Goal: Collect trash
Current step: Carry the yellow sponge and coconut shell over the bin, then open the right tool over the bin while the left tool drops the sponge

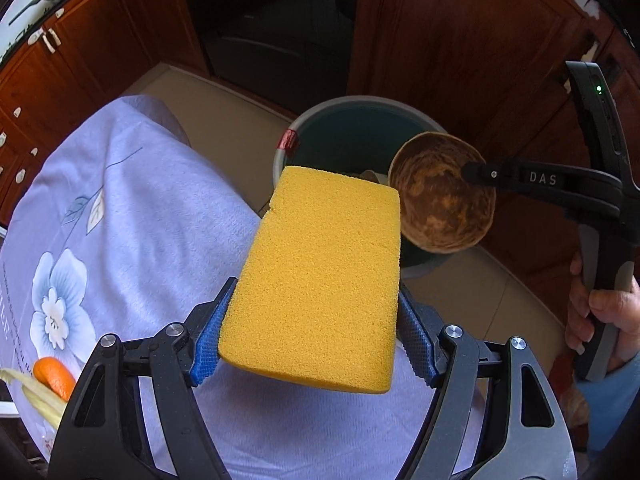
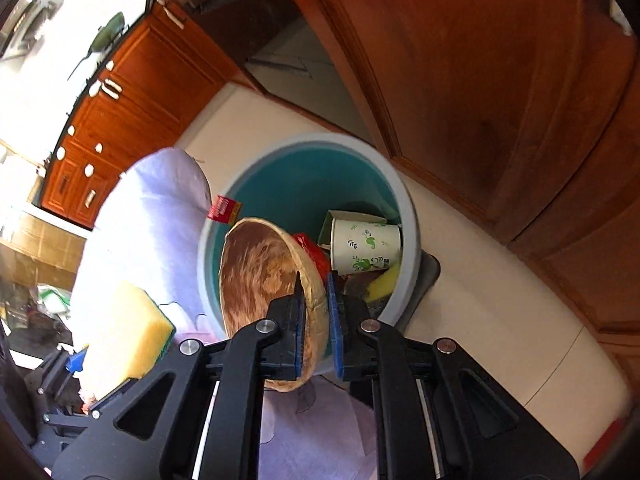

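My left gripper [image 1: 312, 344] is shut on a yellow sponge [image 1: 324, 276] and holds it above the cloth-covered table, near the bin. My right gripper [image 2: 317, 320] is shut on the rim of a brown wooden bowl [image 2: 260, 276], tilted on its side over the grey bin with a teal inside [image 2: 304, 184]. The bowl [image 1: 440, 200] and the right gripper [image 1: 476, 174] also show in the left wrist view, over the bin [image 1: 348, 132]. The sponge [image 2: 124, 332] shows at the left of the right wrist view. In the bin lie a paper cup [image 2: 366, 246], a red wrapper [image 2: 312, 252] and yellow trash [image 2: 384, 282].
A lilac floral cloth [image 1: 132, 216] covers the table. An orange piece [image 1: 54, 374] and pale husks [image 1: 28, 392] lie at its left edge. Wooden cabinets [image 1: 460, 40] stand behind the bin on a pale tiled floor [image 2: 480, 300]. A red tag [image 2: 224, 209] hangs on the bin rim.
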Available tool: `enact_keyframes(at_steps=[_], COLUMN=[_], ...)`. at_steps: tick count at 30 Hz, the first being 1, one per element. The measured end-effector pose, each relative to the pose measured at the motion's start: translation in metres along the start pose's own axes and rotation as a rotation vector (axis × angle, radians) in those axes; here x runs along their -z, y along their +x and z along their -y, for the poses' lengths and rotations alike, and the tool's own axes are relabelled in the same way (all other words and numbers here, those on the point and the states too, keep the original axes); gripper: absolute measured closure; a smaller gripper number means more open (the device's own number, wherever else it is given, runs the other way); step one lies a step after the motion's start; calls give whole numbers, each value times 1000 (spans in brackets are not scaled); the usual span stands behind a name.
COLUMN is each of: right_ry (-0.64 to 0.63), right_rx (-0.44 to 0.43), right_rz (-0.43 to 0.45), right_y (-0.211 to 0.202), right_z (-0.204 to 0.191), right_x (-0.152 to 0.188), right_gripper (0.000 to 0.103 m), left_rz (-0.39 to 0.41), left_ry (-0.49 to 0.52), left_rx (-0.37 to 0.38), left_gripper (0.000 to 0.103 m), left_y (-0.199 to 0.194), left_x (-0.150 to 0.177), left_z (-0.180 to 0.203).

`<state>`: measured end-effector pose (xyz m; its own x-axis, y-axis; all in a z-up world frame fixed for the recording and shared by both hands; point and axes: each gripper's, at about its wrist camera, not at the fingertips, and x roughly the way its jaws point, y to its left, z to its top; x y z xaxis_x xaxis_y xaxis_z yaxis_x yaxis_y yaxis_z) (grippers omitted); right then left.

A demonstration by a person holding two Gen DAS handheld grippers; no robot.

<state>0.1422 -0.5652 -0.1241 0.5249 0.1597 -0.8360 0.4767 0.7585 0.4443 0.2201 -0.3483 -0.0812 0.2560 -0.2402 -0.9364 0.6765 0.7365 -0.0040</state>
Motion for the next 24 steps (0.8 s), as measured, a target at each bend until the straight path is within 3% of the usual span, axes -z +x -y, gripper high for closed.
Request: enact_keyframes(at_steps=[4,6,8,24], right_ry=[-11,-1,2,36], right_rx=[11,5,17,21], right_rz=[-4,4,33,62], right_y=[7,7,2,-16], right_z=[-1,2,4,5], right_x=[0,-1,-3,-7], right_gripper=[83,64,57,38], left_rz=[-14,-19,-22,-34], left_ry=[-1,0,5,23], left_rx=[7,12,17,49], left_gripper=[28,28,28,27], left_y=[12,16,21,41], left_x=[-7,-10,-12,-28], left_z=[2,4,6,20])
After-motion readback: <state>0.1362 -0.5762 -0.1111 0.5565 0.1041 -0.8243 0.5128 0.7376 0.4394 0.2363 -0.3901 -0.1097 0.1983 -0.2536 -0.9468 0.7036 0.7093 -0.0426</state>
